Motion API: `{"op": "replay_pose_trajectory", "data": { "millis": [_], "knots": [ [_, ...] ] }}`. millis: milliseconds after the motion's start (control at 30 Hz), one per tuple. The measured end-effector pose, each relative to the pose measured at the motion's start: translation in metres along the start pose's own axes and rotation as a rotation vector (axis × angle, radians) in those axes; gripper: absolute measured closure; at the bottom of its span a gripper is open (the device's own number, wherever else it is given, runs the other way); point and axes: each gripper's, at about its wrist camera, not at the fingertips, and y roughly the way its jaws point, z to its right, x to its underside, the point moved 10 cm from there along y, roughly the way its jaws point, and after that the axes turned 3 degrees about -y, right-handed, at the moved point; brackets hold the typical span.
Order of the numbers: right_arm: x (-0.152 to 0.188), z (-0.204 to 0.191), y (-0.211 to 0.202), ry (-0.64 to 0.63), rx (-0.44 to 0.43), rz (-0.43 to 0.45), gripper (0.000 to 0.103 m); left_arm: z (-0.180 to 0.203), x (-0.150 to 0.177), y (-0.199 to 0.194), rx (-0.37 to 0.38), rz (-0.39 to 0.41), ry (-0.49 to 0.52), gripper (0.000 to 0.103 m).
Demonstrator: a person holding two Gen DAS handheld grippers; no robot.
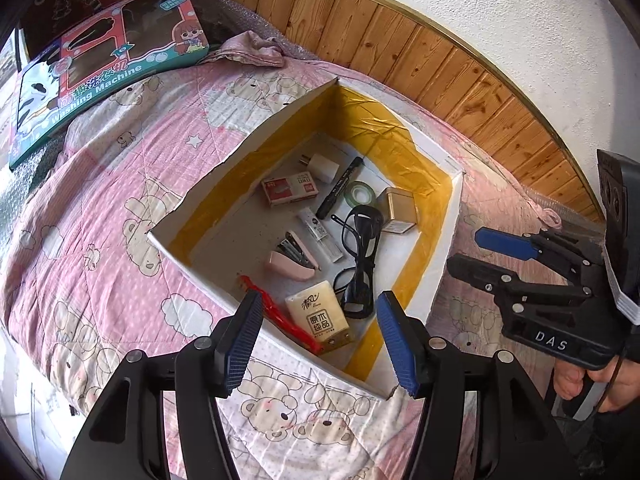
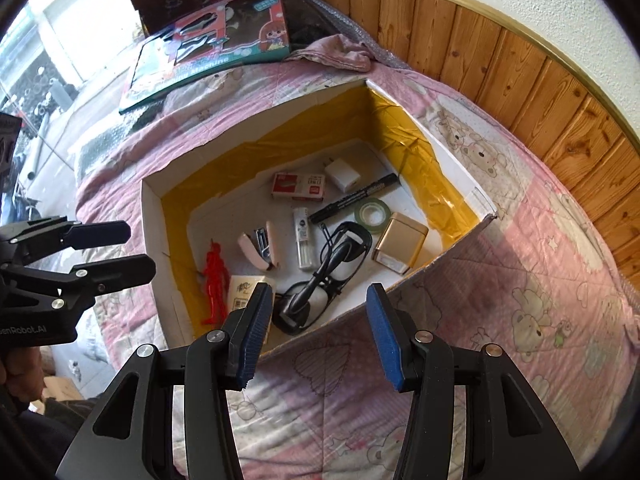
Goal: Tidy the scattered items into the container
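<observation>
A white cardboard box (image 1: 452, 236) (image 2: 152, 216) lined with yellow tape sits on the bed. Inside lie a white charger (image 1: 324, 166), a staple box (image 1: 290, 189), a black marker (image 1: 340, 188), a green tape roll (image 1: 360, 194), a gold tin (image 1: 396, 210) (image 2: 400, 242), black glasses (image 1: 360, 256) (image 2: 328, 268), a pink stapler (image 1: 292, 260), a tissue pack (image 1: 318, 314) and a red figure (image 2: 214, 280). My left gripper (image 1: 320, 320) (image 2: 138, 250) hovers open over the box's near corner, holding nothing. My right gripper (image 2: 320, 304) (image 1: 466, 250) is open and empty at the box's right side.
A pink bear-print quilt (image 1: 100, 220) covers the bed. A toy washing machine box (image 1: 100, 68) (image 2: 212, 44) and a crumpled pink cloth (image 1: 252, 48) lie at the far end. Wood panelling (image 1: 440, 64) runs behind the box. A hand (image 1: 580, 384) holds the right gripper.
</observation>
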Motion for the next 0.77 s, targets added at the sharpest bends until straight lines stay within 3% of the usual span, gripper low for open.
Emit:
{"op": "replay_pose_trajectory", "data": {
  "millis": [133,400,533,767],
  "knots": [
    [0.014,-0.016,-0.006,-0.057,0.041,-0.028,0.051,0.009,0.005,-0.009,0.004,0.013,0.019,0.043],
    [0.033,-0.035,-0.014,-0.014,0.014,-0.062,0.051,0.023,0.013,-0.031,0.018,0.050,0.047,0.042],
    [0.033,-0.040,-0.023,0.019,-0.014,-0.038,0.051,0.027,0.015,-0.042,0.025,0.070,0.056,0.042],
    [0.033,-0.046,-0.041,0.031,0.012,-0.004,0.051,0.029,0.021,-0.055,0.030,0.094,0.058,0.042]
  ]
}}
